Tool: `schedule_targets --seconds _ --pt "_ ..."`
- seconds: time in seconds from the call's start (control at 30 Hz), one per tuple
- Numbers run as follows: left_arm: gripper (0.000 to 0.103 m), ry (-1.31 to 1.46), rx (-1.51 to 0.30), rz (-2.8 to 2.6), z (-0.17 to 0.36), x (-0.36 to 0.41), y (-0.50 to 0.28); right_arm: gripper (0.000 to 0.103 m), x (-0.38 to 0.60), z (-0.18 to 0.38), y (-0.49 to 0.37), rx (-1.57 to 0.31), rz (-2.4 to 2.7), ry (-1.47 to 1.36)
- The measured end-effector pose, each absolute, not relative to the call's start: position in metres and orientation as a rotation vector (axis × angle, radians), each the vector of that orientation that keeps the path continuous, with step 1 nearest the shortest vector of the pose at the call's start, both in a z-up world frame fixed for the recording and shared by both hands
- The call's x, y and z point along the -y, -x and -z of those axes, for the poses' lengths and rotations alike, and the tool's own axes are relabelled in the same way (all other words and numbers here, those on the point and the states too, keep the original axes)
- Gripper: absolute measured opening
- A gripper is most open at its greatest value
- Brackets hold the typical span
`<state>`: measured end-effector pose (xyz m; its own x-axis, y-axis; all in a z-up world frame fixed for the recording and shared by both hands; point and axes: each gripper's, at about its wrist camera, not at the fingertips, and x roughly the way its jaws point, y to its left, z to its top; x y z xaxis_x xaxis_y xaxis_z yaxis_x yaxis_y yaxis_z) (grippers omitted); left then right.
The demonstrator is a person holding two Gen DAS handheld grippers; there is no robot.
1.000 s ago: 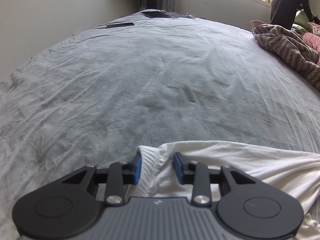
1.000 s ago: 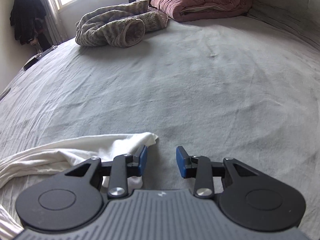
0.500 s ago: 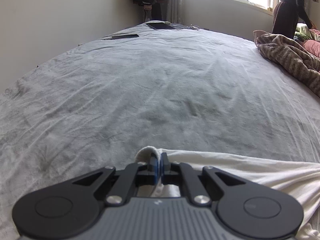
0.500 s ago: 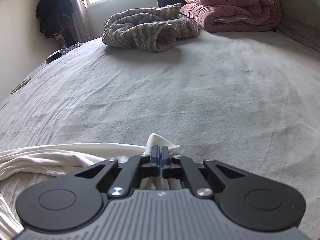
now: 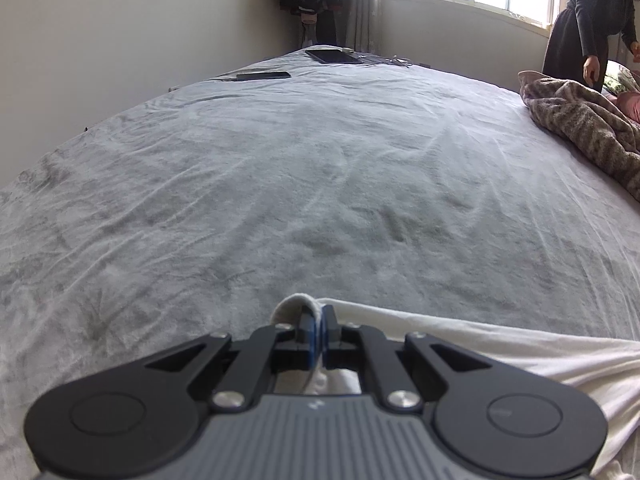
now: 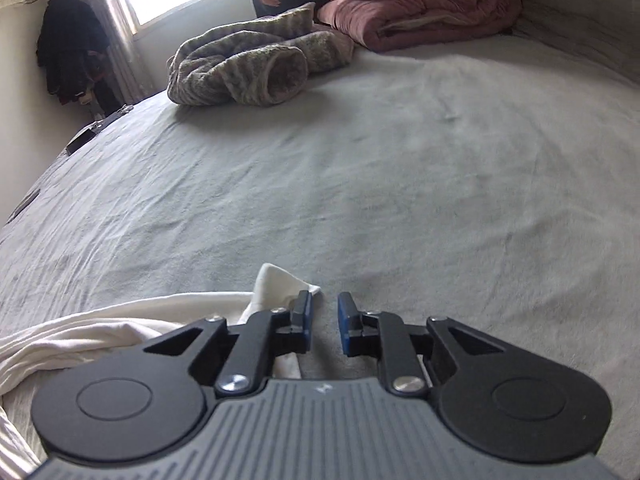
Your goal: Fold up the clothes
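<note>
A white garment [image 5: 500, 348] lies bunched along the near edge of a grey bed sheet [image 5: 320, 184]. My left gripper [image 5: 319, 334] is shut on the garment's rolled white edge, which pokes out above the blue pads. In the right wrist view the same white garment [image 6: 100, 332] stretches to the left, and its corner [image 6: 280, 284] stands up just left of the fingers. My right gripper [image 6: 324, 328] is open, with grey sheet showing between the pads and the corner beside the left pad.
A brown striped blanket [image 6: 248, 64] and a folded pink duvet [image 6: 420, 0] lie at the far side of the bed. Dark flat devices [image 5: 264, 76] lie near the far left edge. A person in dark clothes [image 5: 588, 20] stands by the window.
Both grippers were open a second ago, then shut on the white garment. Now the left stays shut on it; the right has opened and let the corner go.
</note>
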<state>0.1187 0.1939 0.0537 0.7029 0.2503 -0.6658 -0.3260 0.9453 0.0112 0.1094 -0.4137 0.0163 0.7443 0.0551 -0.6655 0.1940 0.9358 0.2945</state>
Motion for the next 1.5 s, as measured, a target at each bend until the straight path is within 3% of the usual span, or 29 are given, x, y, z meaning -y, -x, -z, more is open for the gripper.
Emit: schedule_targets --seconds 0.07,0.1,0.2,0.3,0.5,0.87,1.23,1.5 --pt "0.003 0.108 -0.725 -0.326 -0.053 -0.193 -0.120 0.035 0.418 -0.015 -0.109 -0.720 0.071 -0.437" --pt "0.003 0.107 -0.725 -0.327 -0.053 -0.192 -0.120 0.049 0.420 -0.015 -0.108 -0.711 0.066 -0.477" --pt "0.003 0.103 -0.724 -0.328 -0.053 -0.190 -0.120 0.051 0.420 -0.015 -0.109 -0.706 0.073 -0.508" --pt "0.003 0.096 -0.729 -0.331 -0.052 -0.189 -0.121 0.046 0.407 -0.012 -0.113 -0.714 0.103 -0.428" --pt "0.003 0.091 -0.728 -0.338 -0.051 -0.187 -0.120 0.001 0.396 -0.013 -0.115 -0.705 0.067 -0.382" --pt "0.003 0.119 -0.668 -0.341 -0.063 -0.193 -0.116 0.001 0.381 -0.087 -0.080 -0.488 0.171 -0.127" --pt "0.003 0.199 -0.608 -0.362 -0.080 -0.205 -0.105 0.001 0.382 -0.124 -0.040 -0.333 0.235 -0.008" --pt "0.003 0.265 -0.541 -0.358 -0.101 -0.217 -0.086 0.001 0.411 -0.160 -0.004 -0.279 0.042 -0.200"
